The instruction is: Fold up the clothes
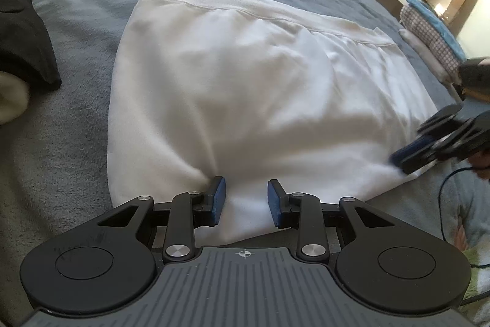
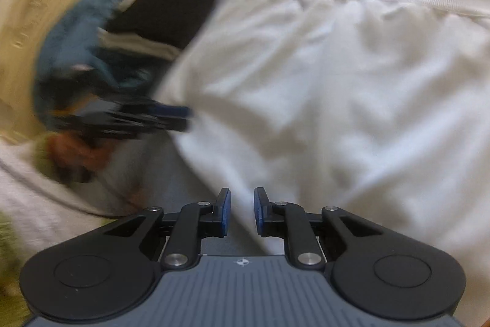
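The white garment point(image 1: 245, 88), apparently a sweatshirt with a ribbed hem band along its far edge, is lying spread on the grey-blue bed point(image 1: 76, 143), its near edge bunched and rumpled. Both tools are working at that near edge.

The left hand-held gripper point(image 1: 246, 204) is sitting low over the near edge with its blue pads point(image 1: 219, 201) parted; cloth is lying between them, but the jaws are not pinching it. The right hand-held gripper point(image 2: 242, 212) is standing at the garment's near right corner, its pads apart with a narrower gap and a ridge of white cloth running into that gap; no clamping is visible. In the left wrist view, the right hand-held gripper point(image 1: 410, 155) is pointing inward across the corner, blurred by motion.

Judged from this layout, the step in hand is taking hold of the near edge at two points. To do it well:
- Drive each pad pair far enough over the edge that all cloth layers are being caught, not only the top one.
- Keep the two grips level and well apart so the edge is lifting as a straight line.
- Avoid dragging the garment toward the dark clothes point(image 1: 24, 45) lying at the left of the bed.

Both tools are being held low and nearly flat to the bed, fingers pointing toward the hem band. A folded stack point(image 1: 428, 36) is lying at the far right.
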